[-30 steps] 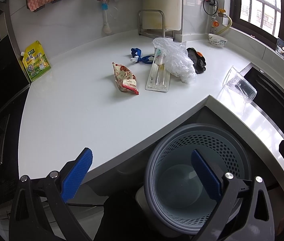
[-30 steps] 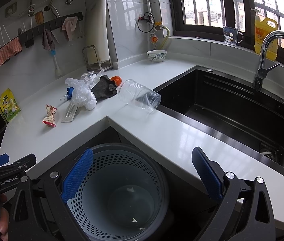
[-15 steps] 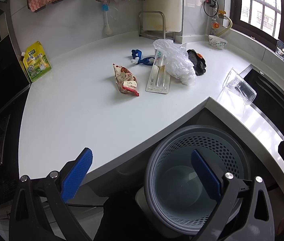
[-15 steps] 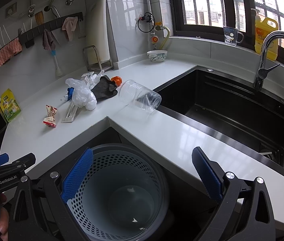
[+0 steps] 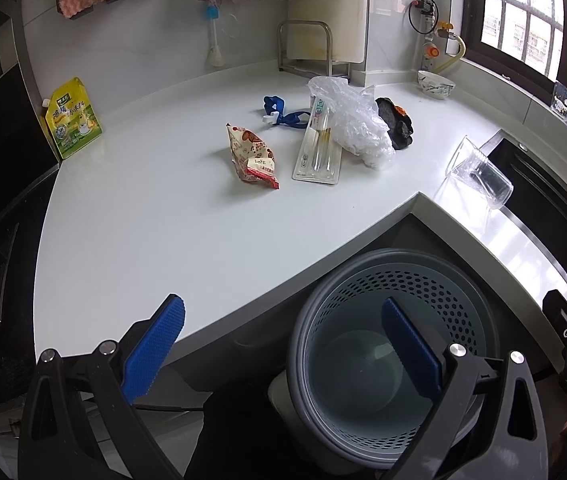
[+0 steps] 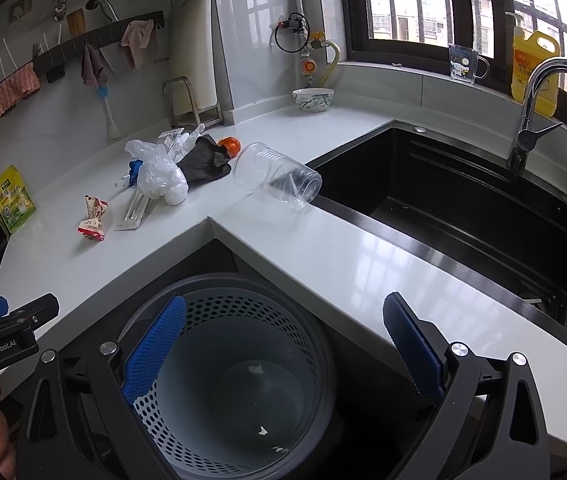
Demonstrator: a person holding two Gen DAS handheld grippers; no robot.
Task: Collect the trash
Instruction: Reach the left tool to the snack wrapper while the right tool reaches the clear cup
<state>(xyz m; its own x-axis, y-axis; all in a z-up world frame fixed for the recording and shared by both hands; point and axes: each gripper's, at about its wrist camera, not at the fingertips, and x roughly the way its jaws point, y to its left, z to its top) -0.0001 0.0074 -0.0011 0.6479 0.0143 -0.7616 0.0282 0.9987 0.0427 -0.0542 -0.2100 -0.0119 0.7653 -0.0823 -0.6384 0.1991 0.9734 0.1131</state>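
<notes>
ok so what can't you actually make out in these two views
- Black item with an orange part: the plastic bag covers part of it in both views, so what it is stays unclear.
- Blue strap: in the right view, mostly hidden behind the bag.
- Bin bottom: small white bits, too small to name.
- Sink: cut off by the right view's edge.

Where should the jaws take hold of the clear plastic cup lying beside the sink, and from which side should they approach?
The clear plastic cup lies on its side at the counter edge by the sink, its mouth facing the black glove. Probably best to come down from above with the right gripper, jaws closing across the round wall near the middle. The thin wall may flex, so squeeze gently.
</notes>
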